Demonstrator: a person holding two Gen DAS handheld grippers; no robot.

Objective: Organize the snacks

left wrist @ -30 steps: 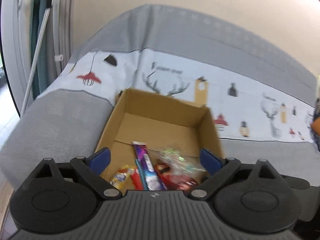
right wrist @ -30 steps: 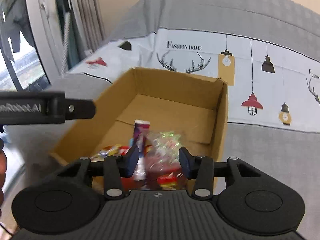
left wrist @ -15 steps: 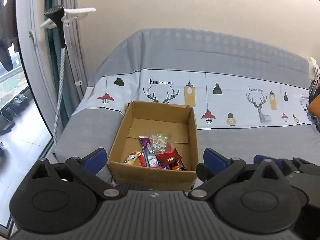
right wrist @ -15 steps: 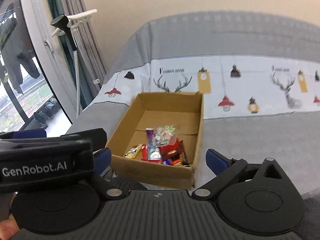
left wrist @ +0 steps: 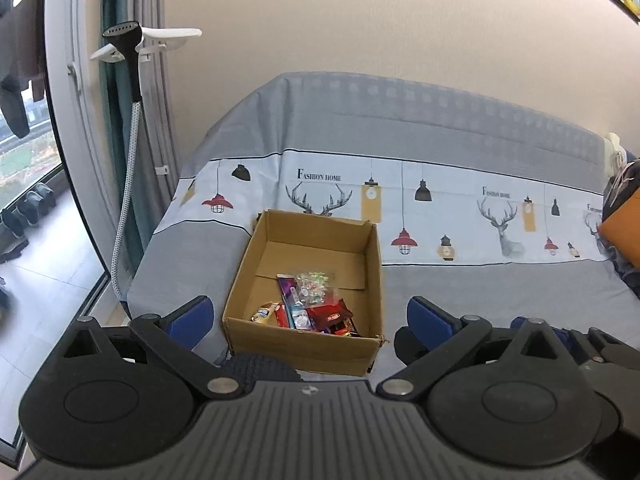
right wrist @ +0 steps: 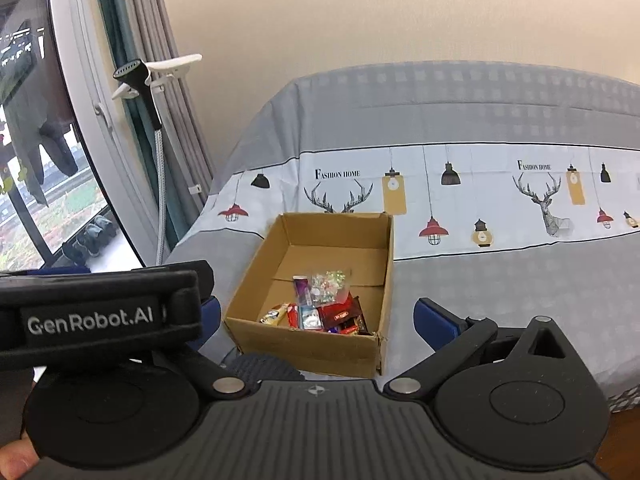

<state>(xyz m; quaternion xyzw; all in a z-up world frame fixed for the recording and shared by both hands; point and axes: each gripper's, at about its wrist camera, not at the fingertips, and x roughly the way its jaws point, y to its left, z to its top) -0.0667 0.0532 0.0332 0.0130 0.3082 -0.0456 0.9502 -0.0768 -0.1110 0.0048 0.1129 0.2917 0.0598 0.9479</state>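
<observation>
An open cardboard box point(left wrist: 308, 342) stands on the sheet-covered bed, also in the right wrist view point(right wrist: 312, 346). Several snack packets point(left wrist: 310, 304) lie in its near half: a purple stick, a clear bag of candies, red and yellow wrappers, also seen from the right point(right wrist: 320, 306). My left gripper point(left wrist: 310, 318) is open and empty, held back from the box. My right gripper point(right wrist: 326, 318) is open and empty, also back from the box. The left gripper's body point(right wrist: 100, 312) blocks the right view's left side.
The bed carries a grey and white sheet point(left wrist: 460, 208) printed with lamps and deer. A garment steamer point(left wrist: 128, 80) stands at the bed's left by the window and curtains. An orange item point(left wrist: 622, 232) lies at the far right.
Both grippers have pulled back and up from the box. The right gripper opened wide, leaving the packets in the box. The box now looks smaller and farther.
</observation>
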